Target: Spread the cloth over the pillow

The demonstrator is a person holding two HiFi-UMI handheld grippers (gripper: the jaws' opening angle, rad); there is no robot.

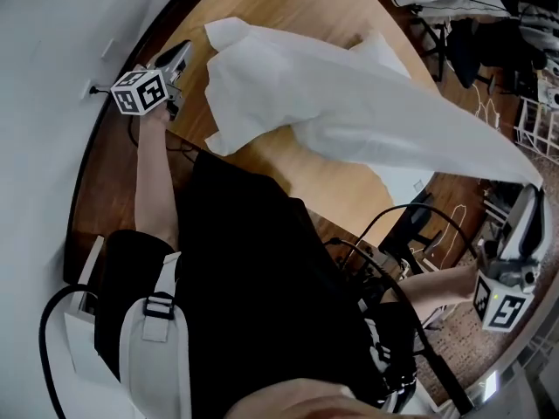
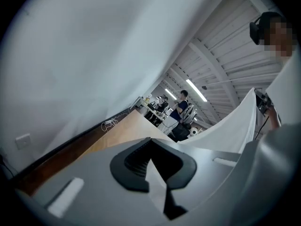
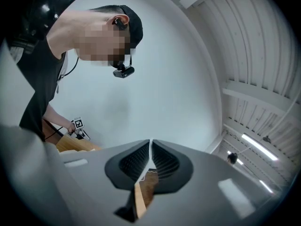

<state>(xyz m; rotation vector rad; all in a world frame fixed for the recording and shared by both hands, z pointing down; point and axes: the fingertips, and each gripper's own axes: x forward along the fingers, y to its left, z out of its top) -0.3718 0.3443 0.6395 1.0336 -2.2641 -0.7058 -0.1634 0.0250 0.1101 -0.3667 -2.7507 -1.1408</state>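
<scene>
A large white cloth (image 1: 367, 120) hangs in the air above the wooden table (image 1: 297, 7), pulled out between both grippers. At the upper left, my left gripper (image 1: 185, 52) is shut on one corner; white fabric (image 2: 235, 126) runs from its closed jaws (image 2: 151, 142) off to the right. Lower right, beyond the table edge, my right gripper (image 1: 530, 195) is shut on the opposite end, and a thin white edge shows between its closed jaws (image 3: 150, 144). Behind the cloth a puffy white corner, seemingly the pillow (image 1: 377, 49), peeks out; the rest is hidden.
A pale wall (image 1: 52, 42) runs close along the left of the table. My black-clothed body (image 1: 262, 286) fills the lower middle. Chairs and cables (image 1: 454, 42) crowd the floor at the upper right. A white box (image 1: 83, 308) sits on the floor at lower left.
</scene>
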